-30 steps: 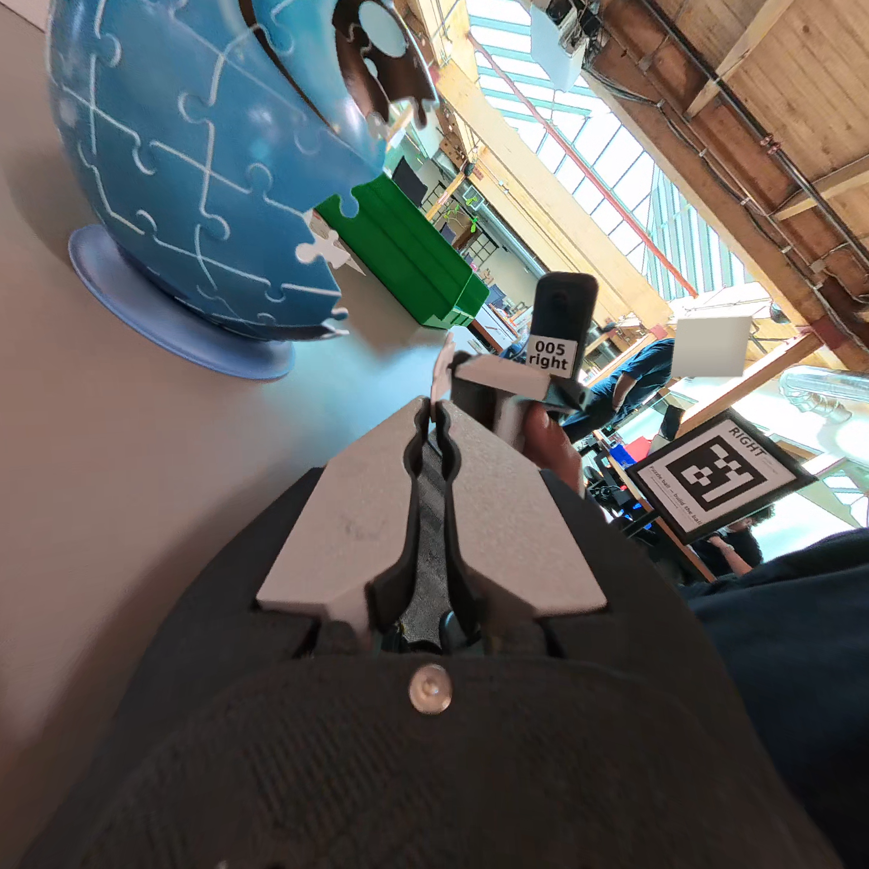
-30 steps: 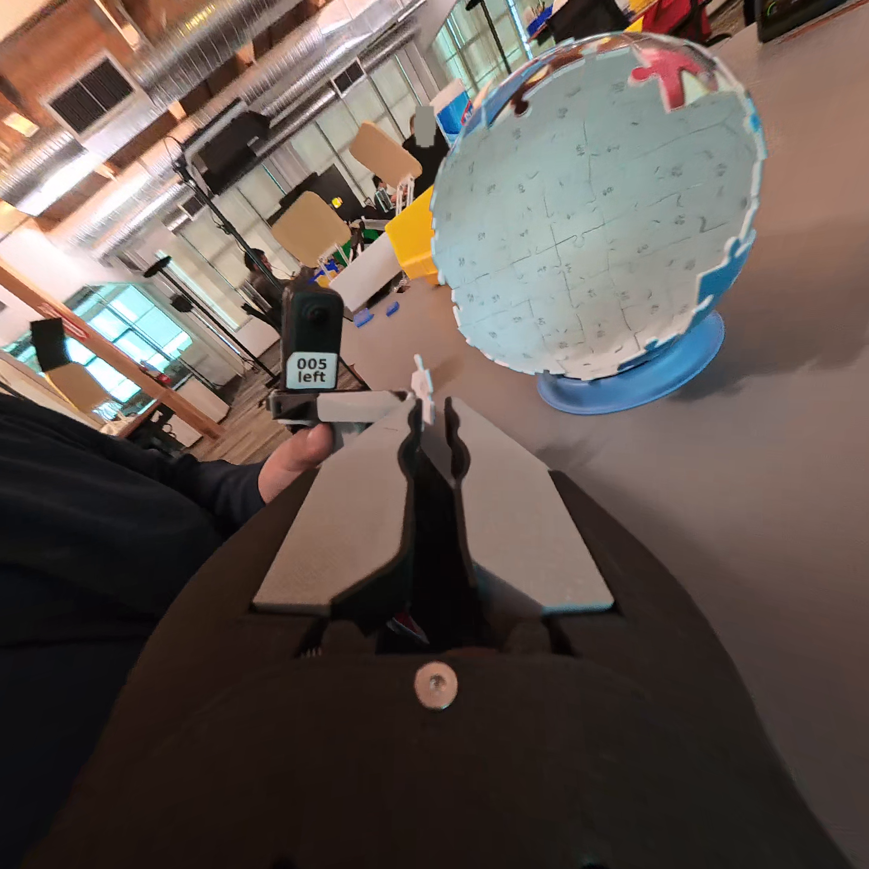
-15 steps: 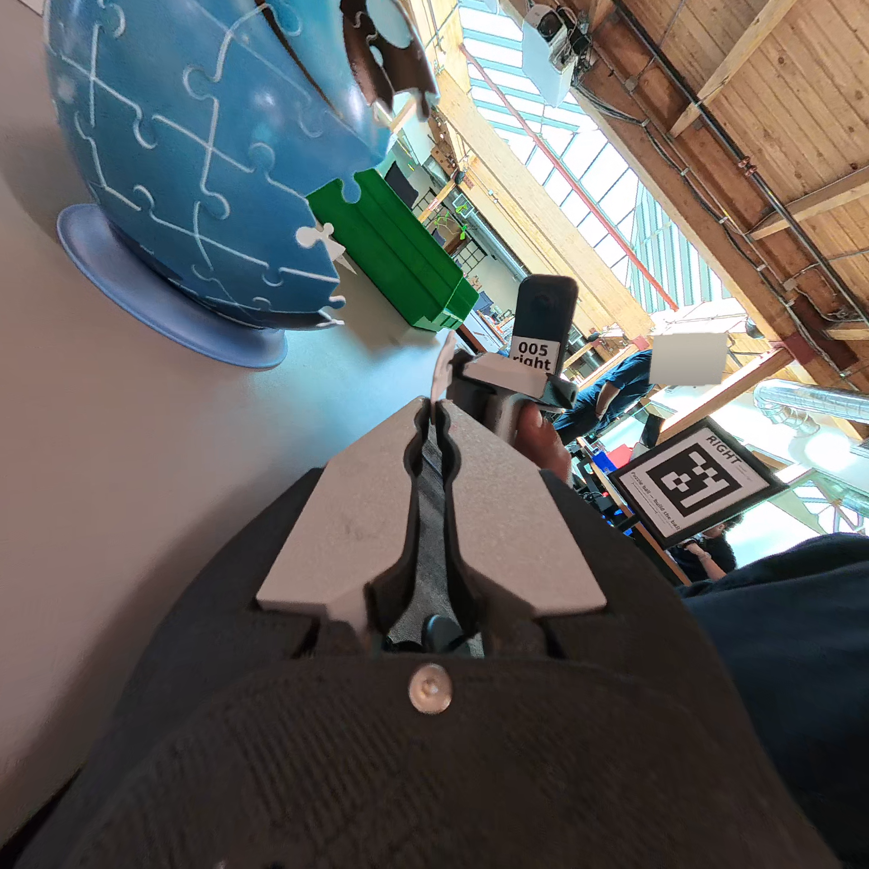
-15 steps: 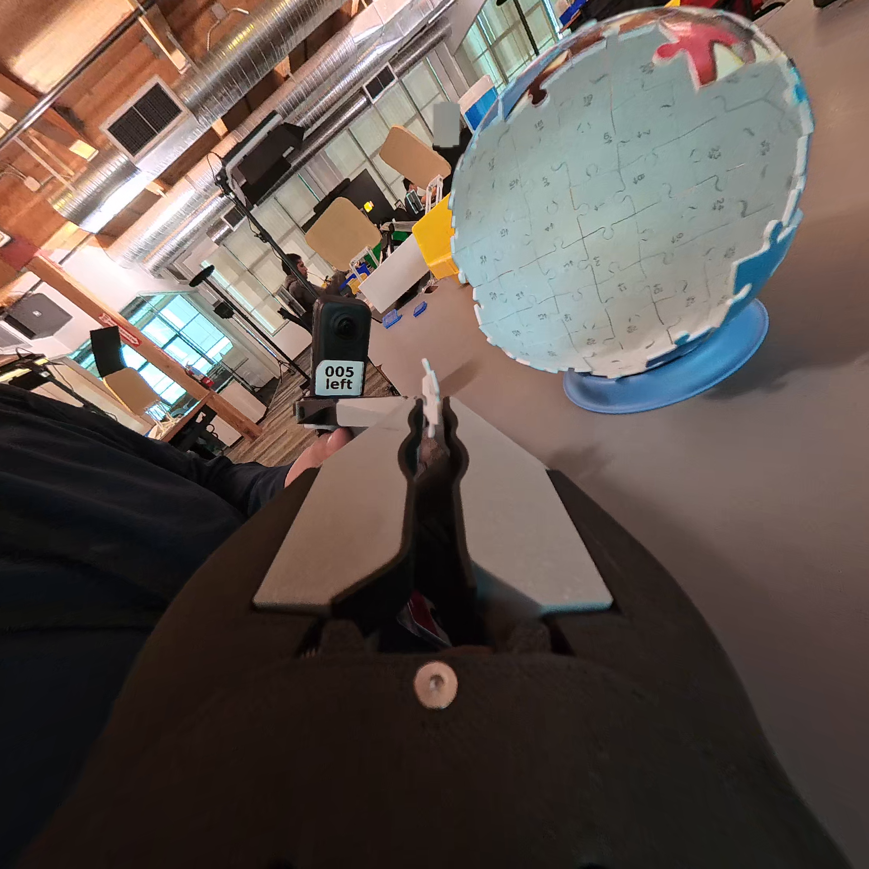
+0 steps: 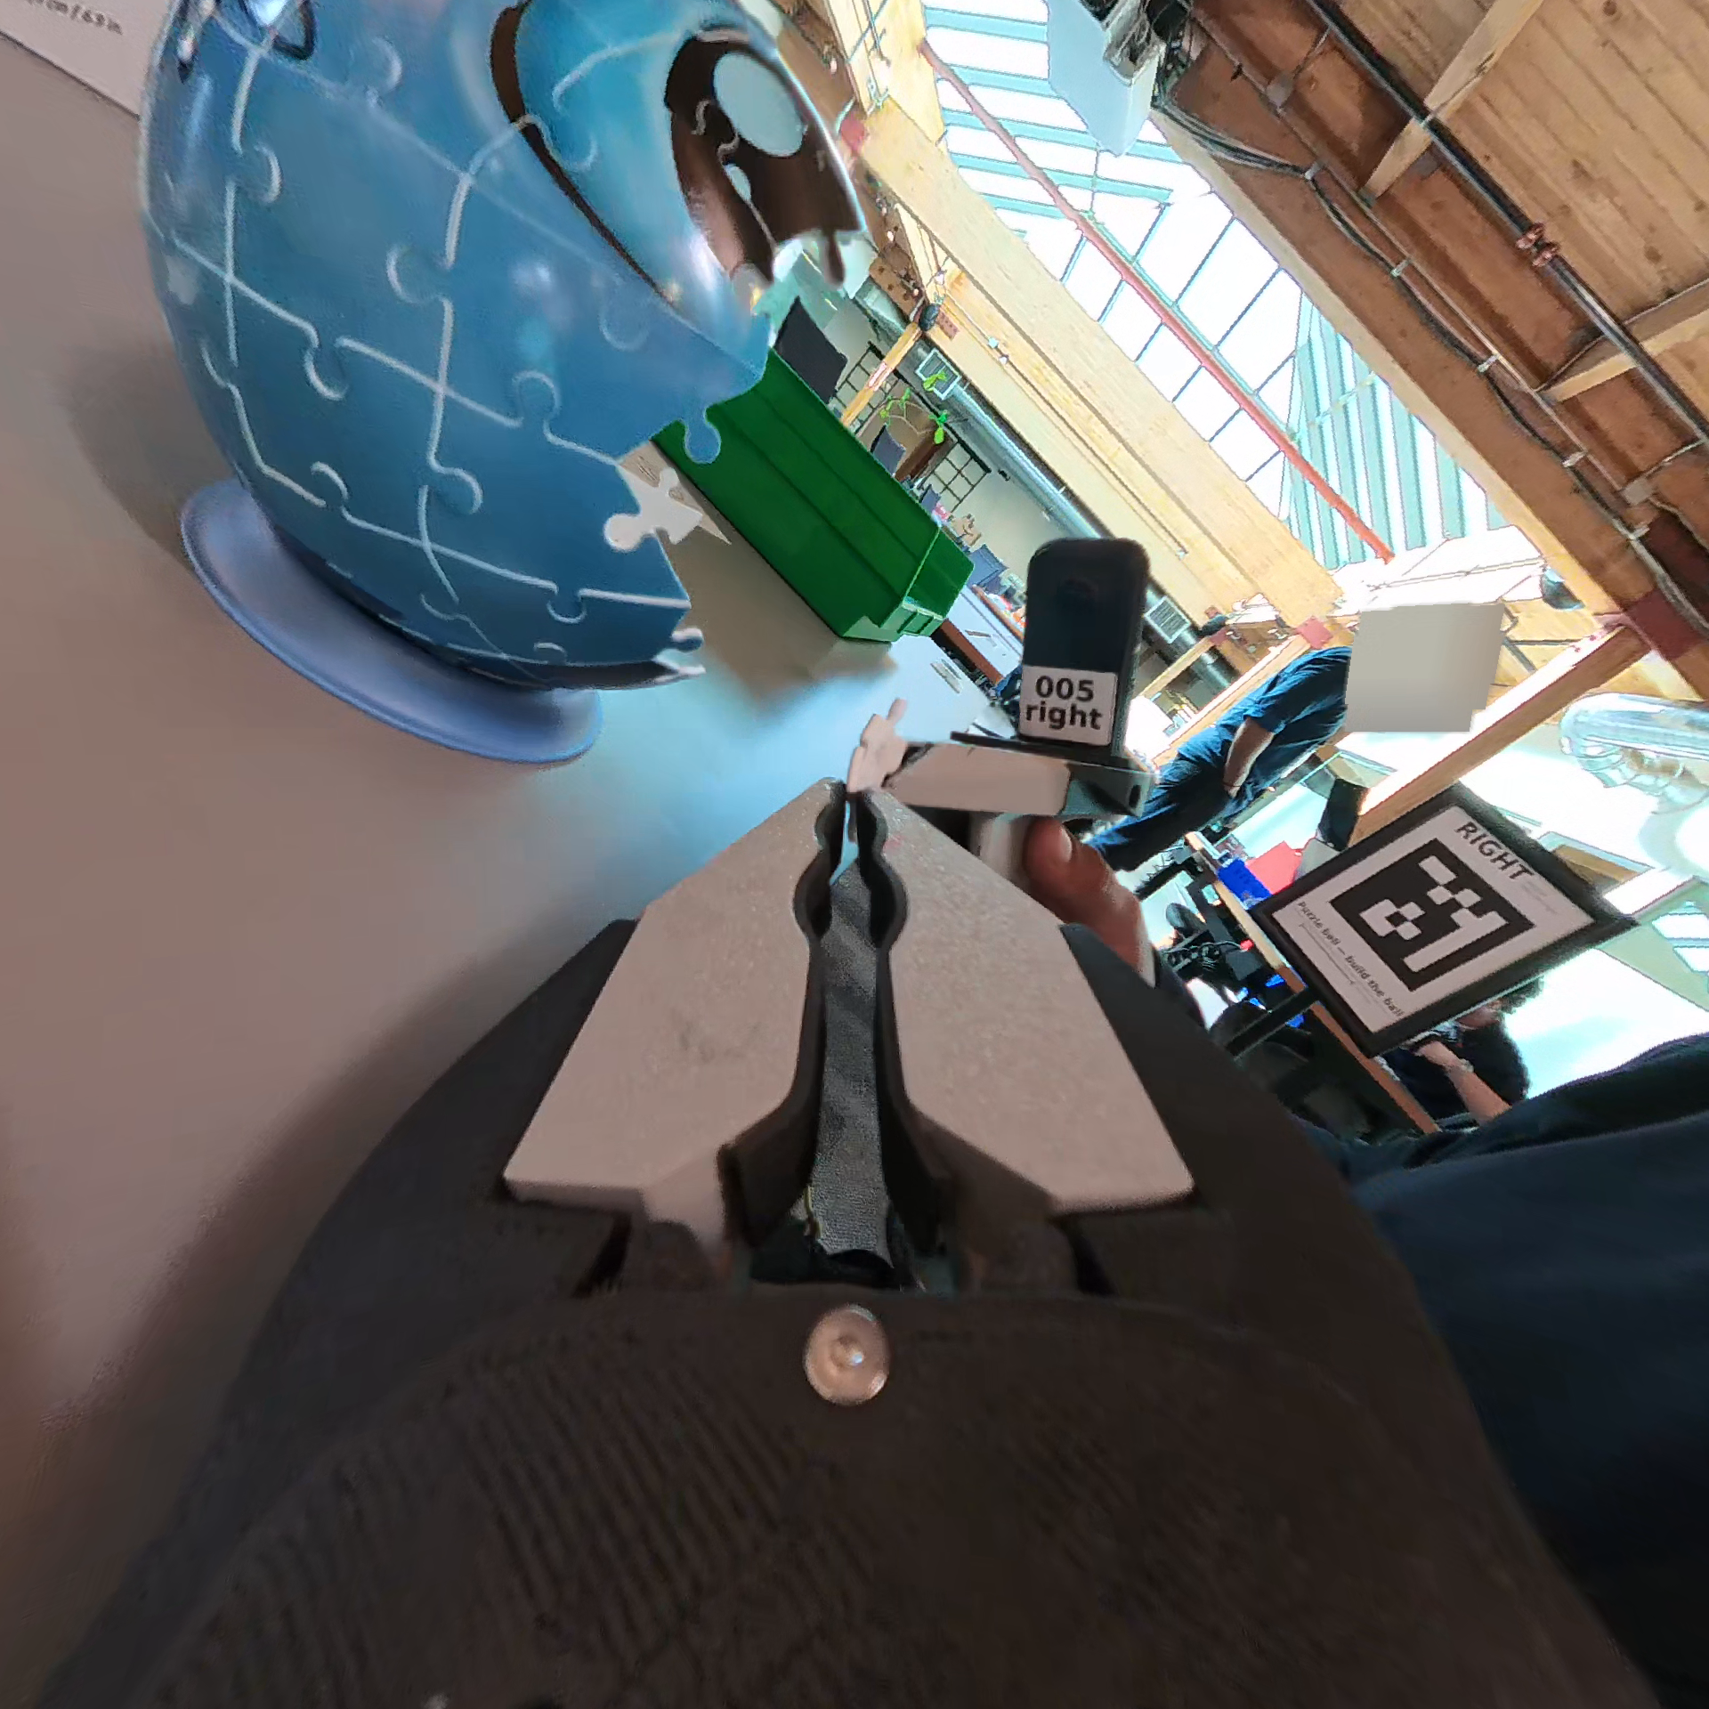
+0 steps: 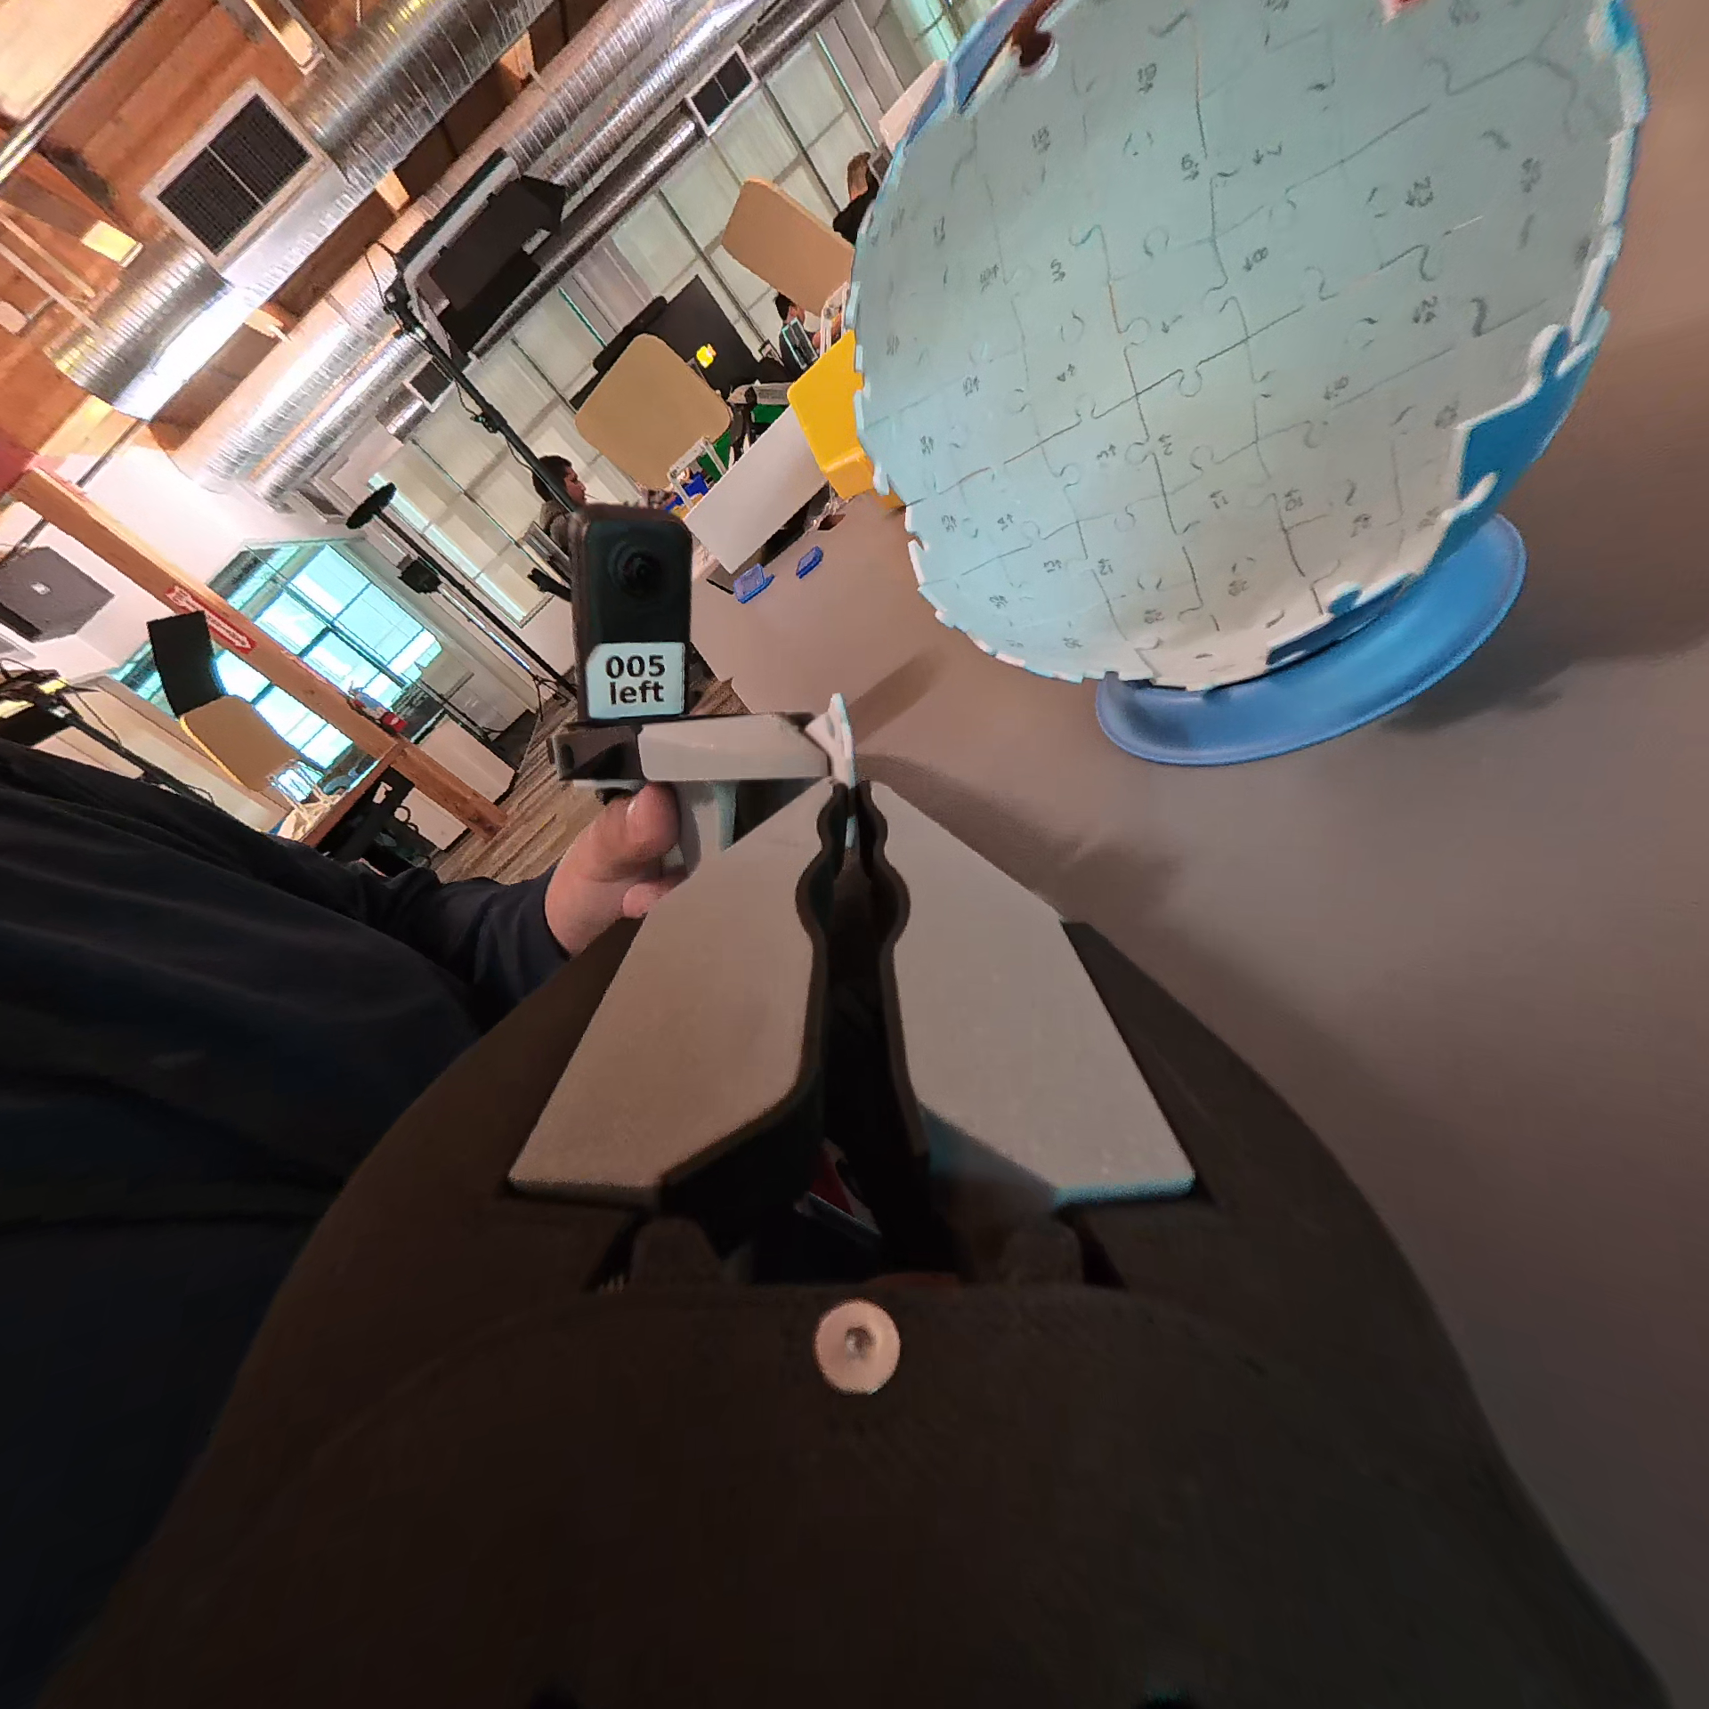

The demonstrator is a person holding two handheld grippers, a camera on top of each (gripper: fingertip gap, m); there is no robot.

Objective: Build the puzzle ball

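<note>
The puzzle ball (image 5: 416,324) stands on a blue ring stand (image 5: 305,638) at the upper left, blue outside, with an open gap at its right edge. In the right wrist view the puzzle ball (image 6: 1248,324) shows its pale numbered inside above its stand (image 6: 1341,684). A small white puzzle piece (image 5: 879,744) is pinched between both grippers above the table. My left gripper (image 5: 849,800) is shut on its lower corner. My right gripper (image 6: 849,814) is shut on the piece (image 6: 835,731), seen edge-on. Each gripper also shows in the other view: the right (image 5: 892,772), the left (image 6: 818,740).
A green box (image 5: 814,527) lies behind the ball. A yellow bin (image 6: 832,425) and small blue items (image 6: 754,583) sit at the table's far side. A framed marker sign (image 5: 1424,925) stands on the right. The grey table (image 6: 1387,1017) stretches under both grippers. Less than 4 cm separates the two grippers' tips.
The right gripper has turned more side-on in the left wrist view, and the piece has tilted with it. In the right wrist view the ball now looks closer and larger.
</note>
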